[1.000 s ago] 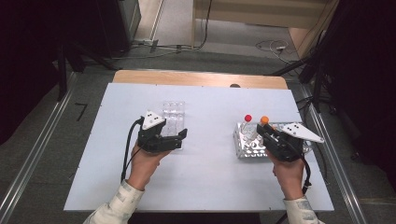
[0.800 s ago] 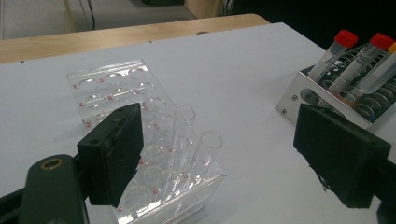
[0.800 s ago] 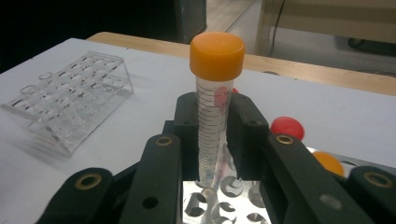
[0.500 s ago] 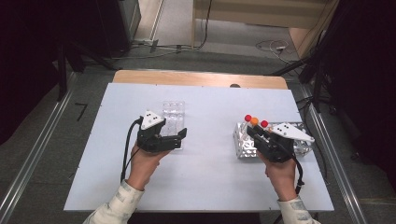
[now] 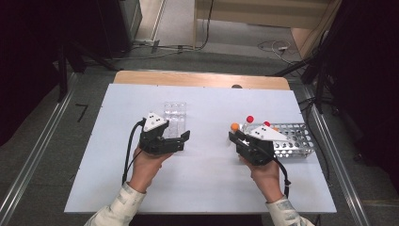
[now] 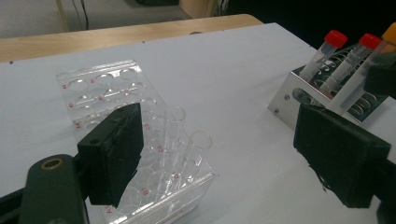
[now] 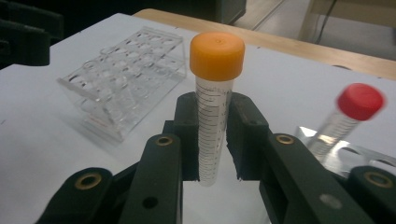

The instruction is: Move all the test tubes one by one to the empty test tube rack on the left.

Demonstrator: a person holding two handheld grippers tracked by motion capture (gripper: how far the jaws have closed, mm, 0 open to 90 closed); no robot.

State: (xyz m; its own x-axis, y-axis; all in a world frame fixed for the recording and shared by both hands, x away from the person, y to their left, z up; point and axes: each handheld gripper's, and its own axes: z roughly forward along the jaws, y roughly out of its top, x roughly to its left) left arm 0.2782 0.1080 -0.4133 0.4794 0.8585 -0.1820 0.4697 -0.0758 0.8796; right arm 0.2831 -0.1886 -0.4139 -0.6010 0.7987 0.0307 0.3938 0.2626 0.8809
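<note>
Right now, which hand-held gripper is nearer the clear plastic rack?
Left. The left hand-held gripper sits at the clear plastic rack's near end; the right hand-held gripper, clamping an orange-capped tube, is farther off.

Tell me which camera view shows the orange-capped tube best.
The right gripper view: the orange-capped tube stands upright, large and sharp, clamped between the right gripper jaws, its scale marks showing. The high view shows little more than its cap. The left gripper view shows it at the frame's right edge, cap cropped.
</note>
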